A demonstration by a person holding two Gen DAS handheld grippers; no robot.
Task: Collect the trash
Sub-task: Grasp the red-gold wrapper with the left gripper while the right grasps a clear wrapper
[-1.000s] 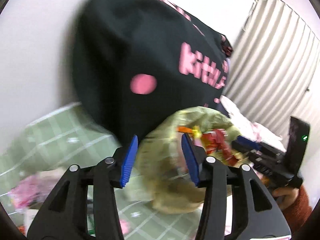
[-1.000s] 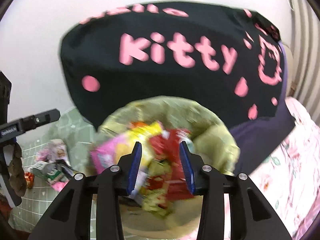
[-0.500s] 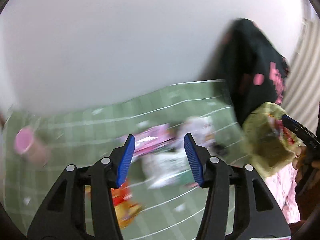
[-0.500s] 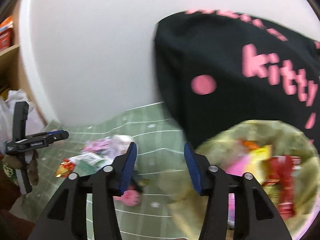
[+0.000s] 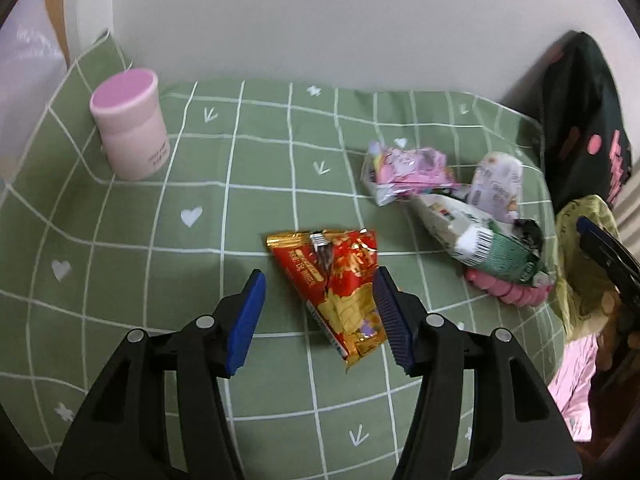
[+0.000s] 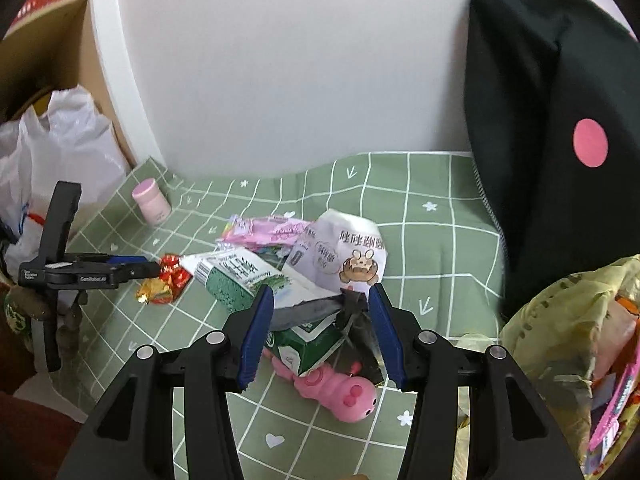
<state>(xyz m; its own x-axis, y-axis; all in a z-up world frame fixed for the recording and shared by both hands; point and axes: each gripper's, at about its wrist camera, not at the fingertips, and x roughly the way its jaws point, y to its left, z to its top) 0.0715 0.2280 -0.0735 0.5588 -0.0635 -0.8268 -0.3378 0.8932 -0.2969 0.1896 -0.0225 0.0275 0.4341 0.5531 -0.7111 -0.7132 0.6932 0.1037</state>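
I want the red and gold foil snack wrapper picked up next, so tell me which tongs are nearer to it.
Left. The left tongs straddle the red and gold foil snack wrapper, jaws open. The right tongs sit over the green and white carton, off to its side.

Jar (image 5: 130, 124) far left on the cloth (image 5: 200, 360), wrapper (image 5: 340, 284) centre, carton (image 5: 476, 236) among packets right.

both claws angle downward. the left claw (image 5: 318, 312) has just been opening, jaws apart; the right claw (image 6: 320, 330) also stands spread, gripping nothing.
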